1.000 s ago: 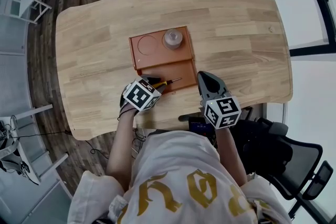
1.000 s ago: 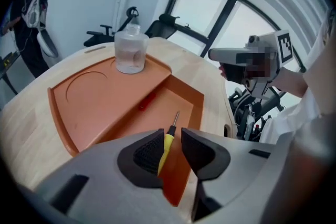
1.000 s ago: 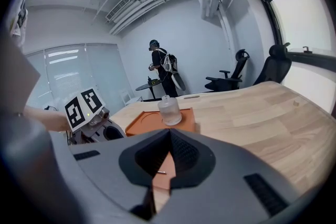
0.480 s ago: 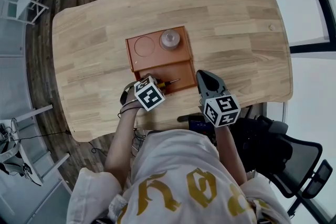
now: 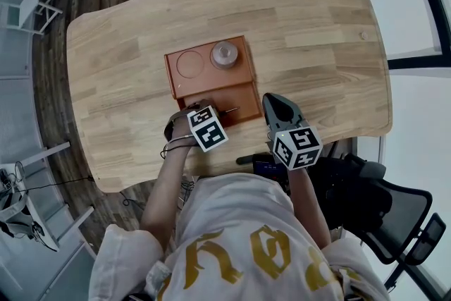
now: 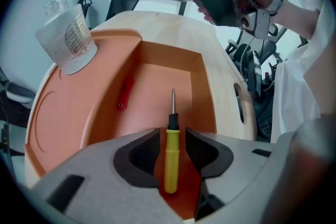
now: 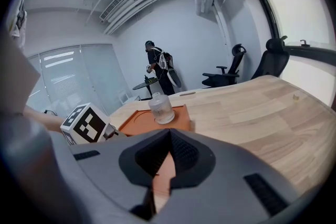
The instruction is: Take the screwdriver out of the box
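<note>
The orange box [image 5: 184, 84] lies on the wooden table, its deep near compartment [image 6: 202, 97] under my left gripper [image 6: 172, 136]. A screwdriver [image 6: 171, 160] with a yellow handle, black collar and thin metal shaft lies in that compartment, shaft pointing away. Its handle sits between my left jaws, which are opening, with a narrow gap on each side. In the head view only the shaft tip [image 5: 229, 109] shows beyond the left gripper [image 5: 204, 109]. My right gripper [image 5: 271, 101] hovers by the box's right near corner, pads together [image 7: 169, 136], holding nothing.
A clear plastic cup [image 5: 224, 54] stands on the box's upper shelf beside a round recess [image 5: 189, 64]. A small red item [image 6: 124, 94] lies at the compartment's left wall. The table's near edge with a slot [image 6: 240, 107] lies right of the box. An office chair [image 5: 380, 204] stands at right.
My left gripper has sunk into the box's near compartment, rolled and tilted to point more steeply down. The right gripper has kept still.
</note>
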A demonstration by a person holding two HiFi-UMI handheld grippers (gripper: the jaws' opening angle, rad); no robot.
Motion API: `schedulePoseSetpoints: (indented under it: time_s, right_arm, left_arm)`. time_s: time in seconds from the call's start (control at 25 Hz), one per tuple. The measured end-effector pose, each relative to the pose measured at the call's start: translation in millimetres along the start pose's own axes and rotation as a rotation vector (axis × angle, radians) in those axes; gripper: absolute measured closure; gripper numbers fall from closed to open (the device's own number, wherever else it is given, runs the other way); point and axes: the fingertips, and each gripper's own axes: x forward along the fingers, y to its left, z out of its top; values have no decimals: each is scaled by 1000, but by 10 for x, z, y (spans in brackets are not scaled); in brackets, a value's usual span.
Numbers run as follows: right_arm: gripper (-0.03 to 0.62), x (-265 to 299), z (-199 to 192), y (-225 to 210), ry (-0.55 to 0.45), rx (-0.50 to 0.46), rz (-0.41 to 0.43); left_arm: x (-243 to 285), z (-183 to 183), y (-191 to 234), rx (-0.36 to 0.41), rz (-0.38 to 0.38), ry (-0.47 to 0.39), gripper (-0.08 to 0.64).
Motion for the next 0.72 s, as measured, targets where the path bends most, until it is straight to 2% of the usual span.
schedulePoseSetpoints:
  time_s: [0.48, 0.72]
  right_arm:
    - [581, -22, 5, 4, -9, 16, 1]
    - [581, -14, 1, 38, -8, 17, 12]
  left_arm:
    - [72, -40, 66, 24, 94, 49, 431]
    - [77, -32, 79, -8, 106, 34, 439]
